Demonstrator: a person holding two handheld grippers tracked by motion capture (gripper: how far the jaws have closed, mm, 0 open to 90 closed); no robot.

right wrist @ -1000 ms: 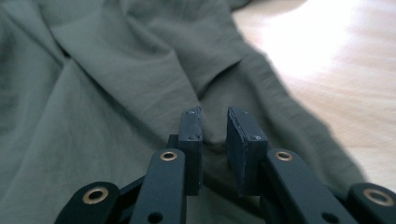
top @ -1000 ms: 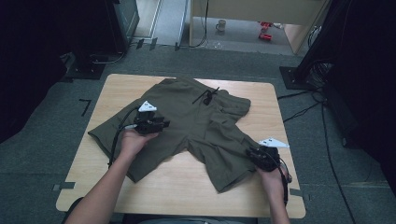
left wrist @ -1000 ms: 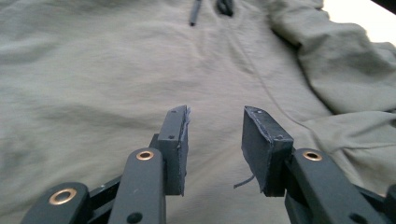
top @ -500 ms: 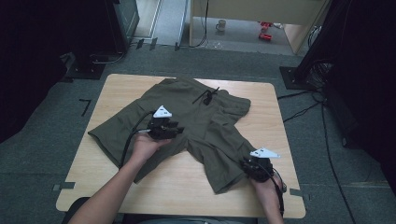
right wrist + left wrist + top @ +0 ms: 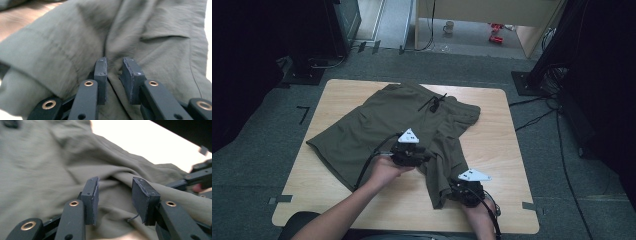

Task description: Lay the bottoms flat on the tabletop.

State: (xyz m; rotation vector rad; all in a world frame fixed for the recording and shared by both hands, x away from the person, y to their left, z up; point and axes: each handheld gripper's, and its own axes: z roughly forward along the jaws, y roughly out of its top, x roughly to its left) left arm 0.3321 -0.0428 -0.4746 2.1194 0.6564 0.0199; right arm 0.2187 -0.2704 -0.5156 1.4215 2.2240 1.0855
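The olive shorts (image 5: 387, 127) lie spread across the middle of the wooden table (image 5: 507, 150) in the high view, their waistband and drawstring toward the top of the frame. My left gripper (image 5: 411, 154) sits low over the crotch area at centre frame, its jaws spread apart with a loose ridge of cloth between them. My right gripper (image 5: 468, 192), at the lower right on the end of the nearer leg, has its jaws pinching a fold of the fabric.
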